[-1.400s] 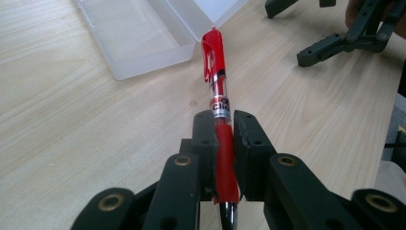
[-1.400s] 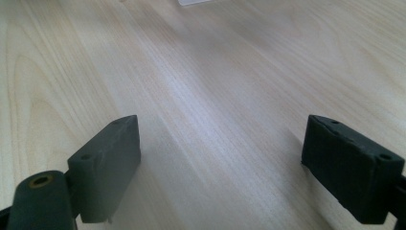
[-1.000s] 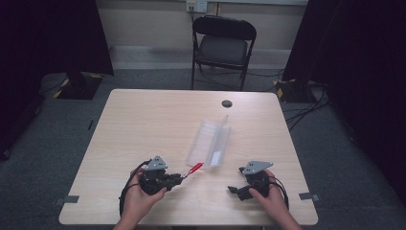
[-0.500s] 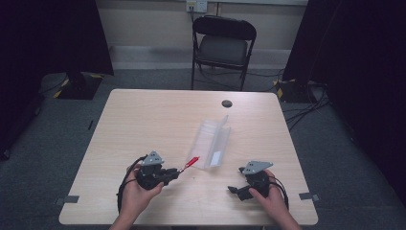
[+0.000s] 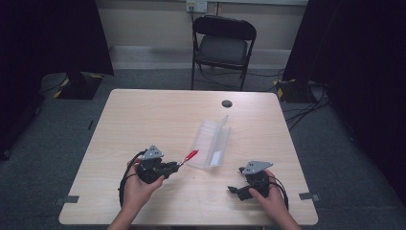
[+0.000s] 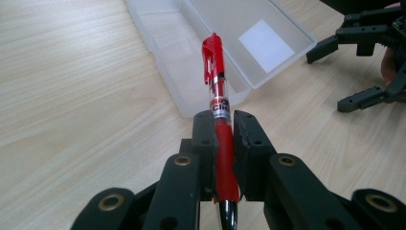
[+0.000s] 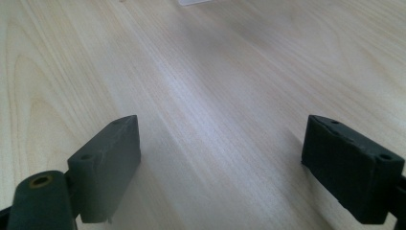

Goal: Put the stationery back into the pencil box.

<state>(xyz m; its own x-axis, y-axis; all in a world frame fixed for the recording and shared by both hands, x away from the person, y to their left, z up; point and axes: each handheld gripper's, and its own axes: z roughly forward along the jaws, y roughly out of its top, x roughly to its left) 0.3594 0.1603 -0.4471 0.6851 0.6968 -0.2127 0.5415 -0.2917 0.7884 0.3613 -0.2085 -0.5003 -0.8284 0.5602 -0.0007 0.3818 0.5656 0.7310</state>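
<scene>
On the light wooden table (image 5: pixel 143 120), the left gripper (image 5: pixel 176 166) sits nearest the front edge on the left half, held in the person's left hand (image 5: pixel 136 184) with its grey three-cornered plate on top and its black cable looping down toward the front edge. Its jaws are pressed onto a red plastic click pen with a clear barrel section (image 6: pixel 219 103); the left gripper (image 6: pixel 223 136) view shows the red grip section pinched between the two black pads, the silver tip pointing back toward the hand and the red clip end pointing away. In the high view the red plastic click pen with a clear barrel section (image 5: pixel 189 155) slants up and to the right from the jaws, its clip end just beside the near left corner of the case.

Next, toward the middle of the table, lies a clear plastic pencil case, long and rectangular, with its lid swung open (image 5: pixel 213 141). It runs from near the front middle toward the far edge, and a white label shows on its right half. In the left gripper view the pen's clip end hangs over the near end of the case (image 6: pixel 191 52).

Beyond the case, close to the far edge, is a small dark round grommet (image 5: pixel 227 103) in the tabletop.

Farthest right, near the front right corner, the right hand (image 5: pixel 273 199) holds the right gripper (image 5: pixel 235 191). Its jaws stand wide apart with nothing between them but bare wood, well apart from the case; the right gripper (image 7: pixel 220 165) view shows the two pads low over the tabletop.
</scene>
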